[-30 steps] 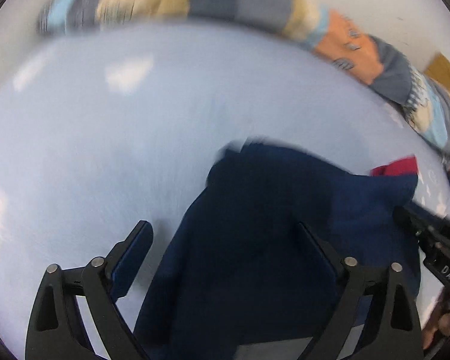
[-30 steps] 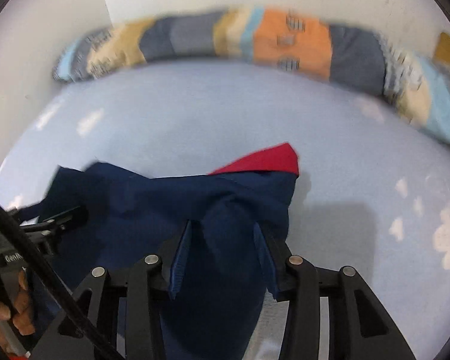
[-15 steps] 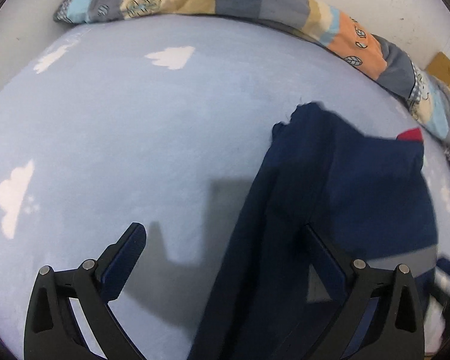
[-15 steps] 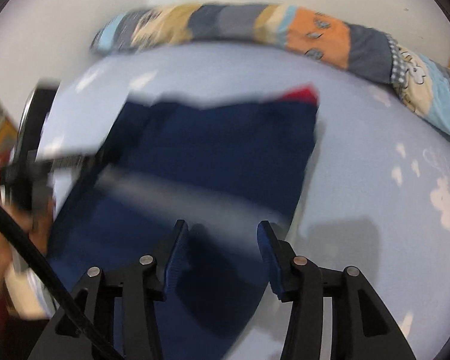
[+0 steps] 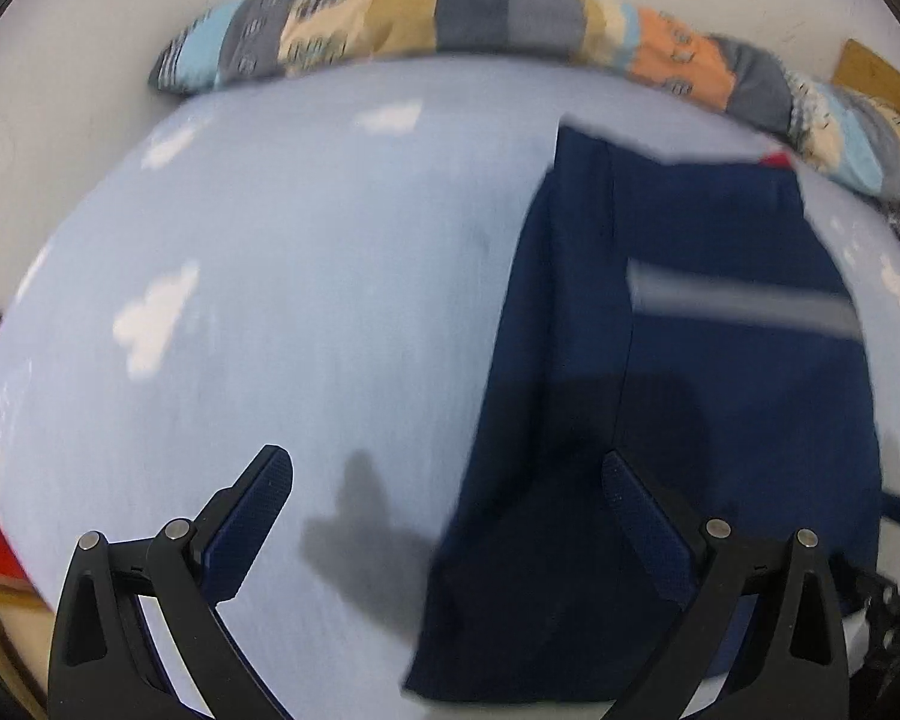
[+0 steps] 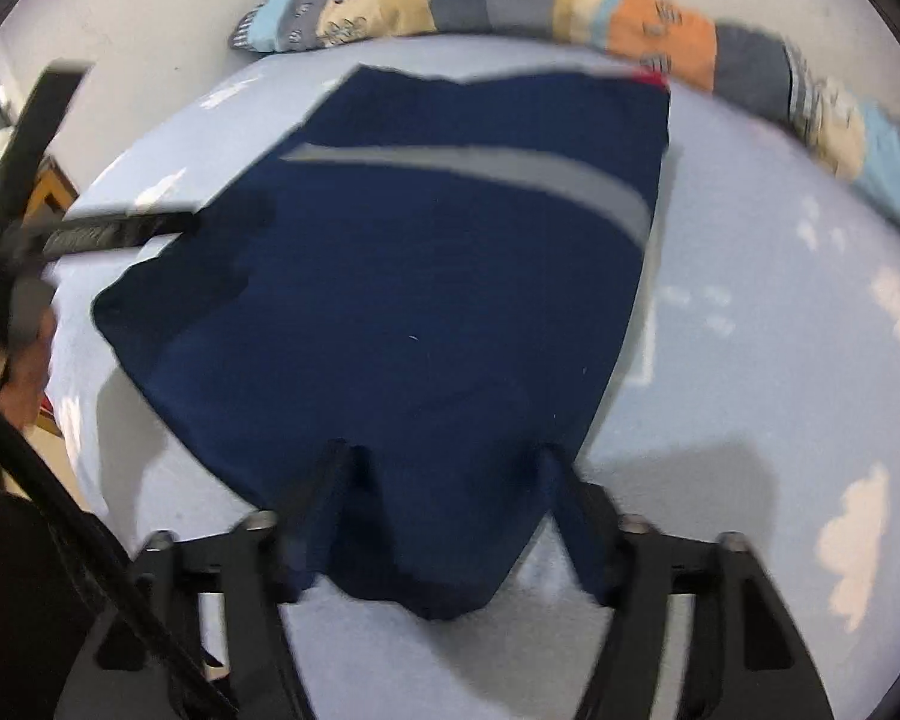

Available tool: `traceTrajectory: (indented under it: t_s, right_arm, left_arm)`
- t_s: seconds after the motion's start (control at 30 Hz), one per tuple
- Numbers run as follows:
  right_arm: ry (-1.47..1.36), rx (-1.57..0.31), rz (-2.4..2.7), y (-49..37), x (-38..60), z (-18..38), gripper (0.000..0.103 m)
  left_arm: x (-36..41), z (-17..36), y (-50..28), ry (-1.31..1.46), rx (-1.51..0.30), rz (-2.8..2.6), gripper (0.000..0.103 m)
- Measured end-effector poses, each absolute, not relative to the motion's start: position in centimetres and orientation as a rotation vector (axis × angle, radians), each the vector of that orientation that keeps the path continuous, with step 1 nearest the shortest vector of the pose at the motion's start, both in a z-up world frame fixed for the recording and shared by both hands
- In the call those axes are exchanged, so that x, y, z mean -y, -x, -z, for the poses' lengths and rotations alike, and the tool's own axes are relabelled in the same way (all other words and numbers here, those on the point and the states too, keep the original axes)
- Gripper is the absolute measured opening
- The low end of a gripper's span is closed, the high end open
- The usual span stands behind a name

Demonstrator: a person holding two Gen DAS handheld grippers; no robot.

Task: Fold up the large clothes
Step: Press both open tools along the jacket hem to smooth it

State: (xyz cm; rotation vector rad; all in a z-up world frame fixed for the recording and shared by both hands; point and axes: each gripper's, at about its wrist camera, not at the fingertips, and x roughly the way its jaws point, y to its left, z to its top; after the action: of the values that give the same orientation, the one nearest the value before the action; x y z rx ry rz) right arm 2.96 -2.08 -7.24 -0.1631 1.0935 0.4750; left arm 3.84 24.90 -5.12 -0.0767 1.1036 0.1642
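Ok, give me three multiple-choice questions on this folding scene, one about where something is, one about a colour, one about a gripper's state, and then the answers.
1. Where does the patchwork bolster lie?
A. Along the far edge of the sheet, by the wall
B. On top of the garment
C. Between the left gripper's fingers

2. What colour is the stripe across the navy garment?
A. Yellow
B. Grey
C. Green

3. How is the left gripper set?
A. Shut on the bolster
B. Shut on the garment
C. Open, holding nothing

Answers:
1. A, since it curves along the back of the cloud-print sheet under the white wall.
2. B, since a pale grey band crosses the dark blue cloth.
3. C, since its fingers stand wide apart with sheet visible between them.
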Motion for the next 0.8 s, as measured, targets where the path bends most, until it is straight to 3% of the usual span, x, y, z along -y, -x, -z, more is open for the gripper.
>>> traceTrajectory:
  t_s: [0.07,0.1,0.13,0.27,0.33,0.37,0.4,0.6,0.8]
  right_arm:
    - [0.078,-1.131,-0.482,-3.5,3.1,7.0,0.074]
    - [0.074,-1.119,-0.483,-3.3,3.2,6.4,0.063]
    - [0.108,-1.074,-0.478,-2.6,3.1,5.2,0.061]
    - [0.197,-0.908,-0.522,0.4,2.0,2.0,0.058]
    - [0.19,-0.911,-0.537,0.8,1.8,1.8,0.046]
    - [0.194,-0.922,-0.553,0.7,1.7,2.2,0.034]
    - [0.206,-0.936,-0.555,0.6,1.6,2.6,0.03]
    - [0.224,-1.022,-0.551,-0.7,0.9,5.8,0.028]
    - [0.188,-1.001,-0.559,-0.6,1.2,4.4,0.028]
  left_arm:
    - [-24.5,5.3,-2.0,0.103,-1.094,-0.204,0.102]
    - [-24.2,5.1,-1.2,0.124,-1.077,-0.214,0.102]
    - [-23.8,4.7,-0.2,0.147,-1.046,-0.236,0.1]
    - [-21.3,3.7,3.5,0.223,-0.933,-0.254,0.099]
    - [-20.2,4.1,4.3,0.228,-0.917,-0.241,0.091]
    - [-19.9,4.4,4.2,0.206,-0.92,-0.254,0.091]
    - [-19.6,4.7,4.0,0.18,-0.929,-0.261,0.091]
    - [-20.7,6.8,2.6,0.227,-1.013,-0.251,0.09]
    - [-20.1,4.3,3.9,0.23,-0.934,-0.264,0.087]
